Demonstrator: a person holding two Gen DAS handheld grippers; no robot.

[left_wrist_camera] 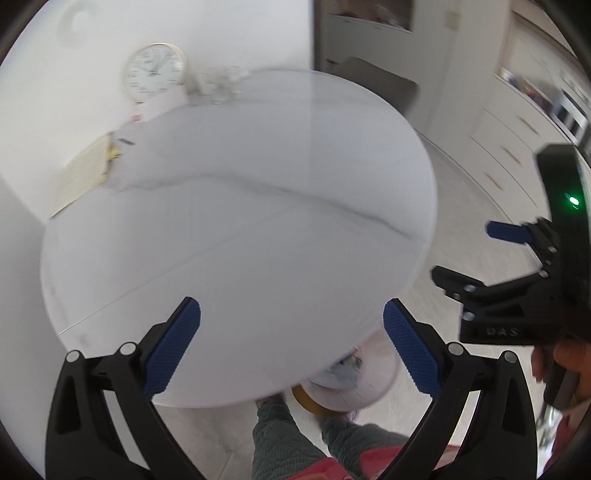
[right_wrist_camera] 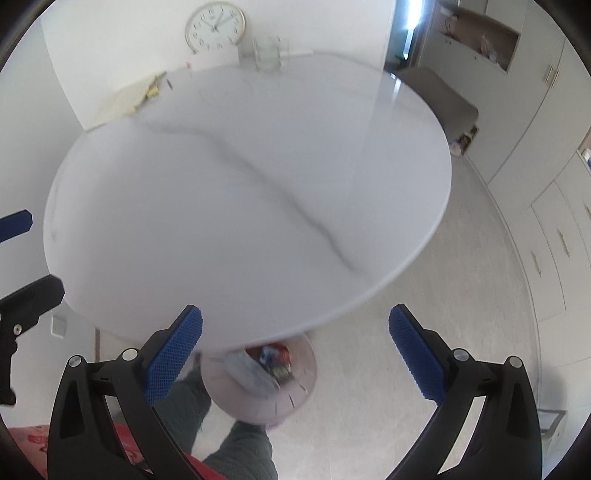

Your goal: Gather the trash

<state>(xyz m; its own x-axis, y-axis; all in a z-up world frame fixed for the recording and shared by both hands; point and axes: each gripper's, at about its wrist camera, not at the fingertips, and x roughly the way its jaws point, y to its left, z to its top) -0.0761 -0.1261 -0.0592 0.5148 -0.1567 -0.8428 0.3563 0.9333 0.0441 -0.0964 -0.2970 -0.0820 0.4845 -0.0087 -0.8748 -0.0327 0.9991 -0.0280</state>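
Only a few raised letters can be read, "DAS" on the black body of my right gripper point(left_wrist_camera: 491, 258) where it enters the right edge of the left wrist view; the numerals on the round clock point(right_wrist_camera: 215, 26) at the top of the right wrist view are too blurred to make out. Both of my grippers hang wide apart with nothing between the blue pads: the left gripper point(left_wrist_camera: 291, 343) and the right one in its own view point(right_wrist_camera: 295, 350) sit at the lower middle of each frame, over the near rim of the white marble table point(right_wrist_camera: 240, 184). Below that rim, low in the right wrist view, a pale bin point(right_wrist_camera: 295, 391) holds the trash point(right_wrist_camera: 275, 360), a smeared mix of red, blue and white wrappers, partly hidden by the tabletop. Motion blur softens the table's far clutter, so I cannot tell what lies there.
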